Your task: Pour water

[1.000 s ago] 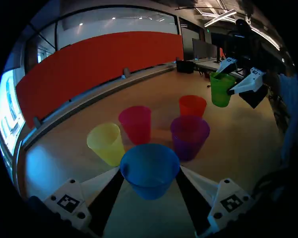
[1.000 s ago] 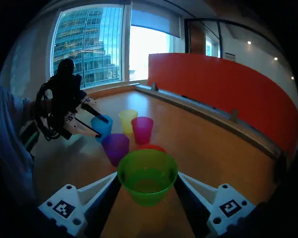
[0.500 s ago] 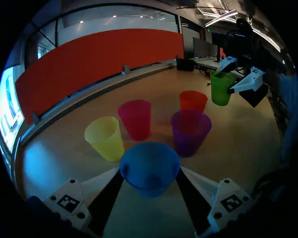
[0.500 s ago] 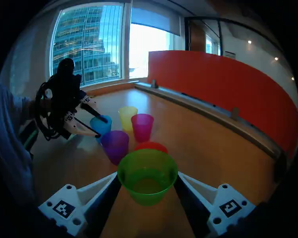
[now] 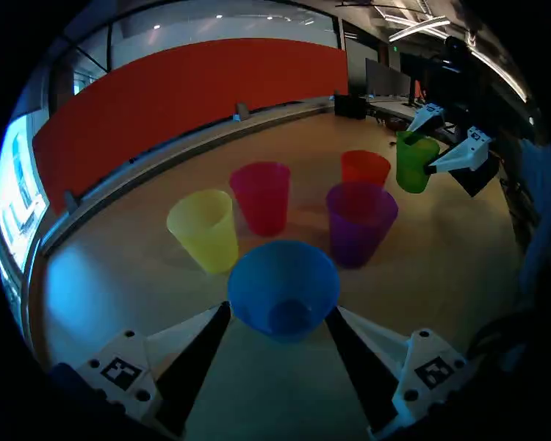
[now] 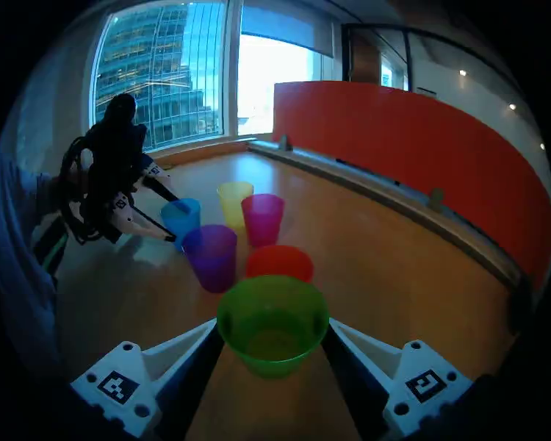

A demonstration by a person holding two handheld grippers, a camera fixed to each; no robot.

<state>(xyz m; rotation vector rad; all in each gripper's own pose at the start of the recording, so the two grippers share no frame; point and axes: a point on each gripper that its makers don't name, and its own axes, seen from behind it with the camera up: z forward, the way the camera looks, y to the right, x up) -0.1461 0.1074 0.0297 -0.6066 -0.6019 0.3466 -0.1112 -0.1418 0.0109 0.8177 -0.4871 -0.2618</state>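
In the left gripper view my left gripper [image 5: 283, 323] is shut on a blue cup [image 5: 283, 294], held tilted slightly forward above the wooden table. Beyond it stand a yellow cup [image 5: 204, 229], a pink cup [image 5: 261, 196], a purple cup [image 5: 361, 222] and an orange-red cup [image 5: 364, 167]. In the right gripper view my right gripper [image 6: 272, 345] is shut on a green cup [image 6: 272, 323] with some liquid at its bottom. The same green cup [image 5: 413, 160] hangs at the far right in the left gripper view, just beyond the orange-red cup.
The wooden table [image 6: 393, 272] stretches to a red partition wall [image 6: 422, 154] with a rail along its foot. Tall windows [image 6: 165, 73] are behind the person's sleeve [image 6: 18, 264] and the left gripper [image 6: 139, 213] holding the blue cup [image 6: 180, 218]. Desks stand far back [image 5: 382, 110].
The left gripper has risen and tipped forward with the blue cup, so the standing cups sit higher in its view. The right gripper has lifted slightly, showing more of the orange-red cup.
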